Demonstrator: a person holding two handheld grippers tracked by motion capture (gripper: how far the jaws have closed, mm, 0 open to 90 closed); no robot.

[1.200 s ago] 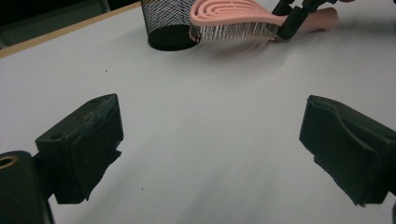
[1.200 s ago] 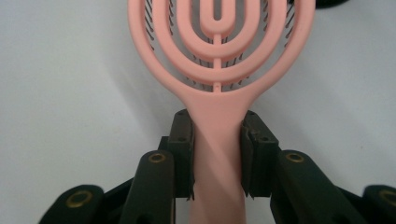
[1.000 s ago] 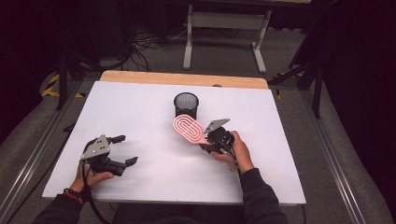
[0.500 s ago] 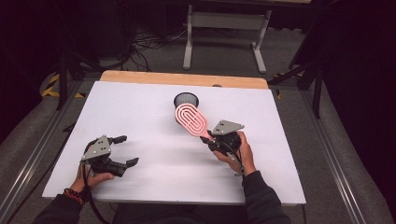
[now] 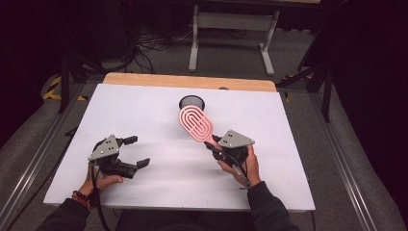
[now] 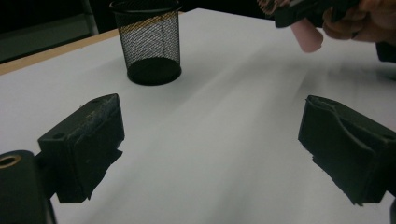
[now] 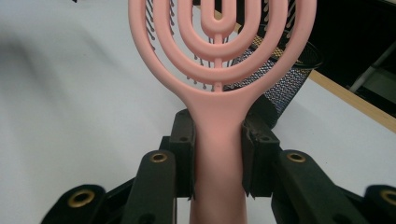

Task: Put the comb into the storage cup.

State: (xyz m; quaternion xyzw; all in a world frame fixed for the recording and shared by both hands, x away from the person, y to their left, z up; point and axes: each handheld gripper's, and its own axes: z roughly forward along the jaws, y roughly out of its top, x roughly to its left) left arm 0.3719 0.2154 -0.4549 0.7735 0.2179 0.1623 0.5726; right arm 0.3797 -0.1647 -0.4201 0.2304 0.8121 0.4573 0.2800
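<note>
A black mesh cup (image 5: 192, 102) stands upright near the far edge of the white table (image 5: 144, 110). Everything here is told from that cup.

The pink hairbrush (image 5: 196, 124) is held up in the air, just on the near side of the cup. Its round head, made of pink loops, is the part closest to the cup. In the high view the head covers a bit of the cup's near rim. Its handle slants back toward the person and off to the right.

The right gripper (image 5: 216, 146) has its two black jaws squeezed tight on the brush handle, one jaw on each side. In the right gripper view the pink hairbrush (image 7: 219, 70) stands straight up between the jaws, with little bristles showing through the loops, and the black mesh cup (image 7: 280, 79) is behind it to the right. The person's right hand (image 5: 240, 163) holds this gripper, nearer the person than the cup.

The left gripper (image 5: 136, 151) is well apart from the cup, to the left and close to the person. Its jaws are spread wide, with nothing between them but bare table. The left hand (image 5: 103, 179) holds it. In the left gripper view the black mesh cup (image 6: 148, 42) sits ahead, far past the jaws
</note>
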